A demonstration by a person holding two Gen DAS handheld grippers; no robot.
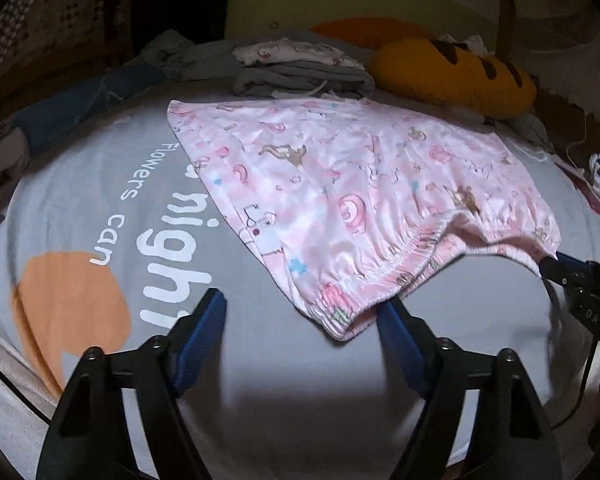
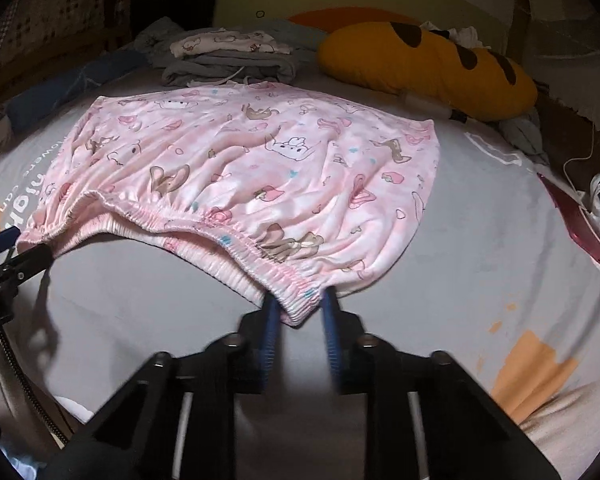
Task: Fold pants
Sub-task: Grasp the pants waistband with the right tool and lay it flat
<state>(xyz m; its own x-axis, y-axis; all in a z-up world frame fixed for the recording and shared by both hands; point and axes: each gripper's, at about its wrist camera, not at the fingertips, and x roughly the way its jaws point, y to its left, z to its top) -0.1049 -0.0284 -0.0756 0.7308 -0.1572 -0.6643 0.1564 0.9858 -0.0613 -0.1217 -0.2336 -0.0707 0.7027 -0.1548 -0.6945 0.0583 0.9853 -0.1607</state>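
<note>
- Pink printed cotton: the pants (image 2: 236, 168) lie flat on the grey bed sheet (image 2: 480, 240), near the middle of the bed, with the elastic waistband (image 2: 204, 220) toward the near edge.
- The right hand-held gripper (image 2: 300, 312) is clamped on the right waistband corner and holds it slightly above the sheet. Judged purpose: to anchor that end of the waistband.
- The left hand-held gripper (image 1: 300, 312) stands apart. The left waistband corner lies between its fingers, and no pad presses on it. Judged purpose: to take the matching grip.
- Long axis: it runs from the waistband at the near edge to the leg ends at the far side, beside the folded clothes stack (image 2: 228, 58) and the yellow plush cushion (image 2: 428, 64).
- The waistband sags between the two corners.
</note>
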